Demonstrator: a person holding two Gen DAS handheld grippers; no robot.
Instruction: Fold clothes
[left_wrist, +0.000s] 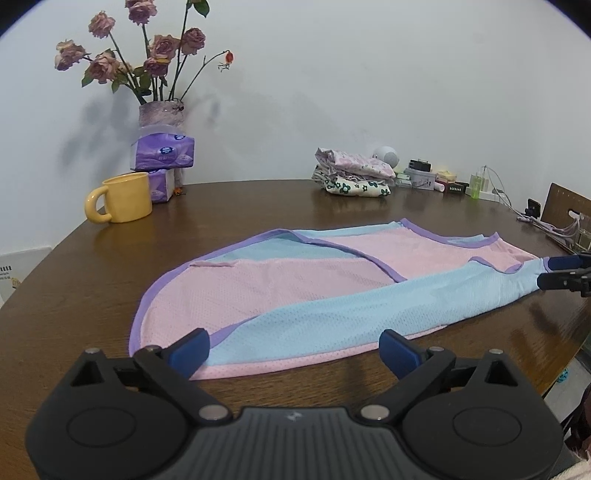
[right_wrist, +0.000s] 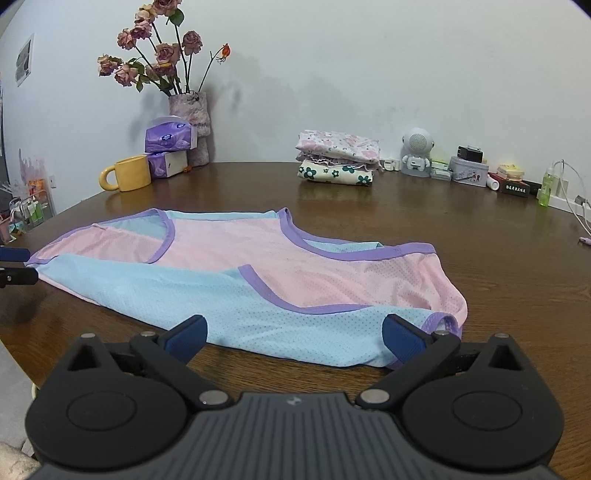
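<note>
A: What is lying on the wooden table (left_wrist: 92, 295)?

B: A sleeveless mesh garment (left_wrist: 295, 291) is lying spread out there, in pink and light blue panels with purple binding running along its edges and openings. A light blue part is lying folded over the pink along the near side, and the cloth is looking mostly flat, with a few soft wrinkles.

A: Where is the left gripper (left_wrist: 293, 347) sitting?

B: It is hovering at the near edge of the garment with its blue-padded fingers (left_wrist: 190, 350) standing wide apart. The pink hem is lying between and just ahead of them; nothing is being pinched.

A: And the right gripper (right_wrist: 293, 338)?

B: Its jaws are also standing wide apart, at the garment's other end. The right pad is lying just beside the purple-bound corner, and whether it is touching is hard to tell. Light blue cloth is lying between the fingers, unclamped.

A: Anything else on the table?

B: A stack of folded clothes (right_wrist: 338, 162) is sitting well apart by the wall, with a yellow mug (right_wrist: 129, 177), tissue packs (right_wrist: 168, 147) and a vase of roses (right_wrist: 190, 125) to the left.
</note>
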